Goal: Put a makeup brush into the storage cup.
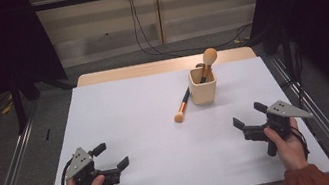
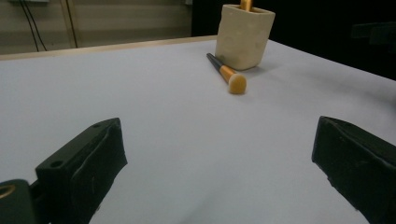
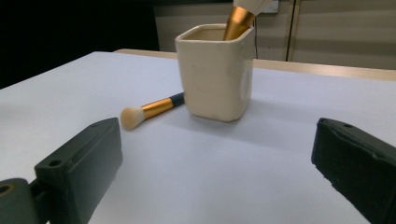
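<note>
Poised before the reach, both grippers' fingers (image 1: 112, 155) wide open and empty; next, closing on the loose makeup brush (image 1: 182, 105) at frame centre beside the cup (image 1: 202, 88).

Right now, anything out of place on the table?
One brush lies flat on the table beside the cup, bristles toward the person, while the other brush stands in it. Nothing spilled or damaged.

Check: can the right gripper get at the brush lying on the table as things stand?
Probably yes. The right gripper is open and holds nothing, and bare table lies between it and the loose brush. The cup stands beside the brush handle, so coming in at the bristle end looks easiest.
</note>
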Available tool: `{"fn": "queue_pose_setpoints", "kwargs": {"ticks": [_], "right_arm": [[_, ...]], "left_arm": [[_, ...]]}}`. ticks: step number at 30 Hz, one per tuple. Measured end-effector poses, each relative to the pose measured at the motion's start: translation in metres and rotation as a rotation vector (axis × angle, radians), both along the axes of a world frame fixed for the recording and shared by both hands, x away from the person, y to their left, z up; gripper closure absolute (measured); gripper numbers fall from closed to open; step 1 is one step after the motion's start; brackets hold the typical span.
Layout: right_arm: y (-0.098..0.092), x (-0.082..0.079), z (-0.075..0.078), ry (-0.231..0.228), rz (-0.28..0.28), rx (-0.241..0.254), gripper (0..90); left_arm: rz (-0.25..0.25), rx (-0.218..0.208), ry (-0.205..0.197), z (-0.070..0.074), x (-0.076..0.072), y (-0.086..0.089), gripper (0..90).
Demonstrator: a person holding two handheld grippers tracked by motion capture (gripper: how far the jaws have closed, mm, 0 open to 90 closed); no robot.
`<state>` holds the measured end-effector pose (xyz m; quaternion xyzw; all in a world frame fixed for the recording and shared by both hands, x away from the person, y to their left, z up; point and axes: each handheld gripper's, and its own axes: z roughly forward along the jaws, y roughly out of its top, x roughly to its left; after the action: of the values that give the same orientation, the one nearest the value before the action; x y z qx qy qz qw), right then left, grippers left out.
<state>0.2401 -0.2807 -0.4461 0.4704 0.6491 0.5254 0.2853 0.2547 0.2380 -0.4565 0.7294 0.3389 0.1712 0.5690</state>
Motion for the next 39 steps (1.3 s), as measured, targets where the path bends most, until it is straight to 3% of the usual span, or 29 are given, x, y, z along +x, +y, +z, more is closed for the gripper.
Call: {"fn": "queue_pose_setpoints", "kwargs": {"ticks": [6, 17, 28, 39], "right_arm": [[0.000, -0.015, -0.005, -0.002, -0.003, 0.001, 1.7], [-0.014, -0.048, -0.012, 0.001, -0.027, -0.002, 1.2], [-0.021, -0.044, -0.014, -0.016, -0.045, 0.003, 1.2], [-0.010, -0.037, -0.013, -0.016, -0.022, -0.003, 1.1]], "left_arm": [[0.015, -0.015, -0.008, 0.001, -0.004, 0.006, 2.8], [0.022, -0.007, -0.026, 0.003, -0.008, 0.009, 3.0], [0.017, -0.001, -0.026, 0.003, -0.008, 0.008, 3.1], [0.013, -0.001, -0.019, 0.001, -0.004, 0.008, 3.1]]}}
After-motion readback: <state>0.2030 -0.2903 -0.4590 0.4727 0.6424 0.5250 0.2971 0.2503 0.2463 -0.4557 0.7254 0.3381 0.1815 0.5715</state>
